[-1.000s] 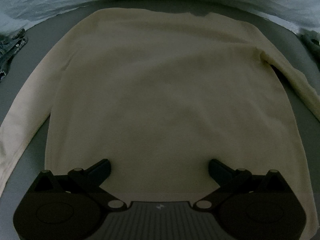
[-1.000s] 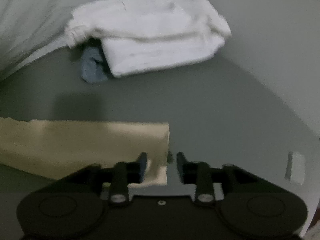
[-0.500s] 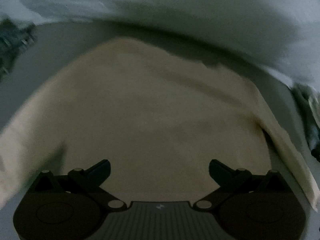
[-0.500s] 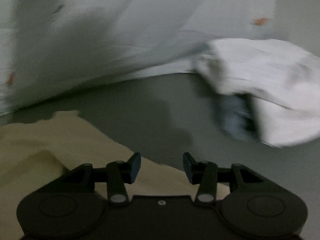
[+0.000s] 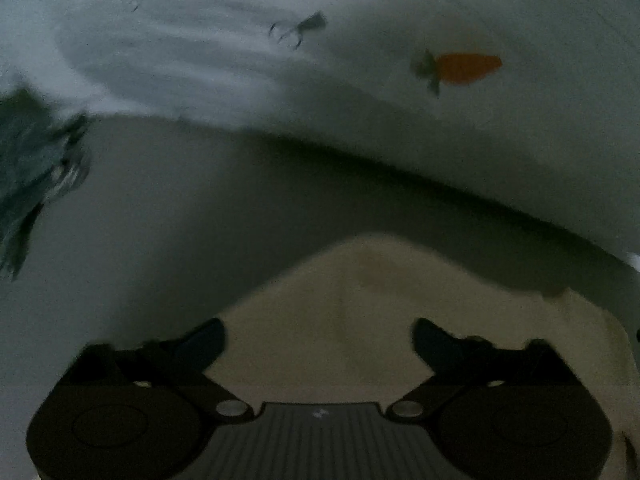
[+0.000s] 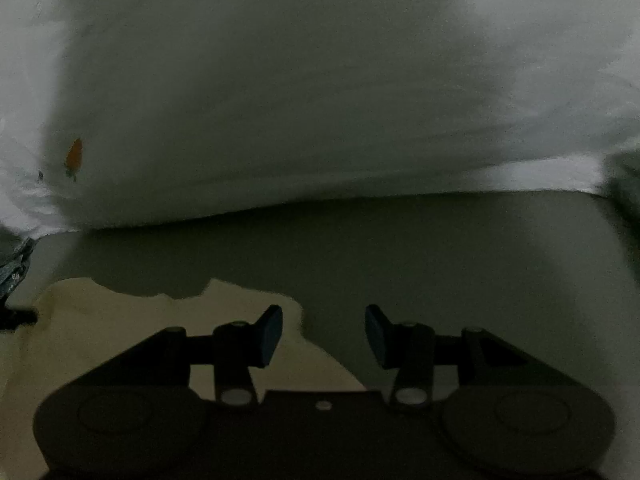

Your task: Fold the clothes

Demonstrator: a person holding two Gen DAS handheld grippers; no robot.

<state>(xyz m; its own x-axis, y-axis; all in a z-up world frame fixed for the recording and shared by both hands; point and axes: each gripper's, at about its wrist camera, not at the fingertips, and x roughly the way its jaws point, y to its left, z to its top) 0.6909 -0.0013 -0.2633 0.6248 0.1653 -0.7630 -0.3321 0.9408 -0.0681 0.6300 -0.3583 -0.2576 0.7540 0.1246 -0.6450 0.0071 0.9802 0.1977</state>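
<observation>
Item: cream-coloured knit long-sleeved top (image 5: 380, 312), lying flat on a grey bed surface (image 5: 180, 208), its upper edge toward the far edge of the bed where a white sheet printed with small orange carrots (image 5: 468, 68) rises as a backdrop. In the right wrist view the same garment (image 6: 132, 332) occupies the near left, with an uneven edge and a shallow notch, perhaps the neckline, though the dim blur leaves that uncertain. Handling, by judgement: light, soft and limp, no stiffness; it will drape and drag, and a thin pinch may slip, so take it at a seam, shoulder corner or hem edge rather than mid-panel. Left claw (image 5: 318, 336): spread wide above the cream fabric, holding nothing. Right claw (image 6: 324, 332): parted to a moderate gap, empty, left finger (image 6: 268, 336) over the garment's edge, right finger over bare grey surface. Surroundings: dark bluish-grey crumpled garment (image 5: 32, 176) at the bed's left edge, apart from the top. The carrot-print sheet (image 6: 320, 100) lies close behind the top's far edge and could crowd a fold in that direction.
</observation>
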